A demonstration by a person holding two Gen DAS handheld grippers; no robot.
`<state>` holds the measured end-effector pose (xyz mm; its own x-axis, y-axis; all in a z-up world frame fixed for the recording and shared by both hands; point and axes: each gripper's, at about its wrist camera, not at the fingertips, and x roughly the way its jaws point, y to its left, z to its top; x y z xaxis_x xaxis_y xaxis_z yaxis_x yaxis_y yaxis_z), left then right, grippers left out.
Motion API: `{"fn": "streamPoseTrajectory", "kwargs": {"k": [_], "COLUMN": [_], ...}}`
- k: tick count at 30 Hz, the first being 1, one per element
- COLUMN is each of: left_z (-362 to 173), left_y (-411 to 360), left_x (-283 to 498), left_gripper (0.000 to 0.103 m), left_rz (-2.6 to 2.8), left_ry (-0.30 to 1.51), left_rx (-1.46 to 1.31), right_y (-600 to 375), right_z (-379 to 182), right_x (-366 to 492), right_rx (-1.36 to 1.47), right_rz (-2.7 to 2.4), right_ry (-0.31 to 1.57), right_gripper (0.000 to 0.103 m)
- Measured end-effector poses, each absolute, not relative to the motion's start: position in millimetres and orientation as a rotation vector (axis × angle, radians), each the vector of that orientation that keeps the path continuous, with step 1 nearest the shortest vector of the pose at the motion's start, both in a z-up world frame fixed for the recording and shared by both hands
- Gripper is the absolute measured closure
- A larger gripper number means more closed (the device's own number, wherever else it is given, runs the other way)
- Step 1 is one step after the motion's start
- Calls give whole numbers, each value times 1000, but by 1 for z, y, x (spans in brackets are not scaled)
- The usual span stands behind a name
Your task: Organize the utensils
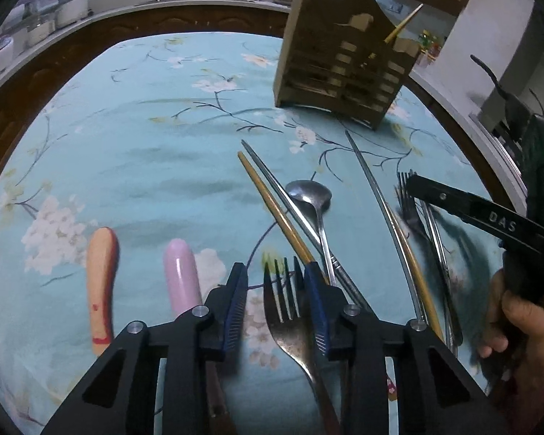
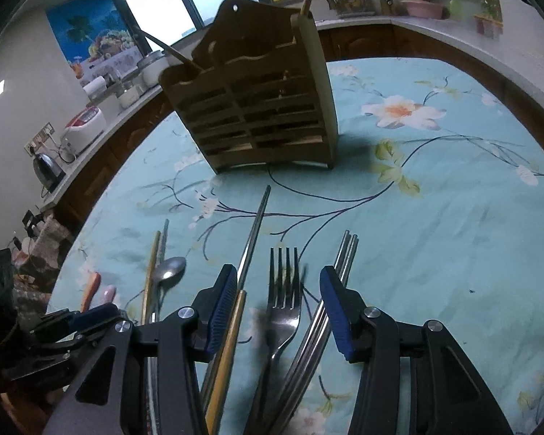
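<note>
A wooden slatted utensil holder (image 1: pixel 341 58) stands at the far side of the table; it also shows in the right wrist view (image 2: pixel 261 101) with a chopstick in it. My left gripper (image 1: pixel 275 282) is open, its jaws on either side of a steel fork (image 1: pixel 286 319) lying on the cloth. My right gripper (image 2: pixel 275 297) is open over another fork (image 2: pixel 283 290), with a gold-handled knife (image 2: pixel 250 250) to its left and several stacked forks (image 2: pixel 341 261) to its right. A spoon (image 1: pixel 310 199) and two chopsticks (image 1: pixel 272 203) lie between the grippers.
A floral teal tablecloth (image 1: pixel 145 145) covers the table. An orange handle (image 1: pixel 101 275) and a pink handle (image 1: pixel 183 275) lie at the left. Kitchen counters with appliances (image 2: pixel 83 127) surround the table. The right gripper (image 1: pixel 464 210) and hand show in the left wrist view.
</note>
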<state>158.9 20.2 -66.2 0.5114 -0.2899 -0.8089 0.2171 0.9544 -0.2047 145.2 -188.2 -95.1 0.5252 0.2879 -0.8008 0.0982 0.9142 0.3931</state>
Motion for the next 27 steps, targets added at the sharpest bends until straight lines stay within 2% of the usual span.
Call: {"fn": "streamPoseTrajectory", "kwargs": {"k": [2, 7, 12, 15, 17, 20, 27], "left_z": [-67, -68, -69, -66, -62, -55, -42], "left_y": [19, 17, 23, 26, 28, 31, 38], "left_x": [161, 163, 161, 158, 155, 150, 135], "left_gripper": [80, 81, 81, 83, 96, 102, 103], "left_rz": [-321, -339, -349, -346, -351, -363, -352], "left_ry": [990, 988, 990, 981, 963, 948, 908], "left_rx": [-81, -74, -107, -115, -123, -134, -135], "right_y": [-188, -181, -174, -178, -180, -184, -184], "right_z": [-98, -102, -107, -105, -102, -93, -74], "right_x": [148, 156, 161, 159, 155, 151, 143], "right_rx": [417, 388, 336, 348, 355, 373, 382], "right_rz": [119, 135, 125, 125, 128, 126, 140], "right_ry": [1027, 1045, 1068, 1062, 1050, 1029, 982], "right_gripper": [55, 60, 83, 84, 84, 84, 84]}}
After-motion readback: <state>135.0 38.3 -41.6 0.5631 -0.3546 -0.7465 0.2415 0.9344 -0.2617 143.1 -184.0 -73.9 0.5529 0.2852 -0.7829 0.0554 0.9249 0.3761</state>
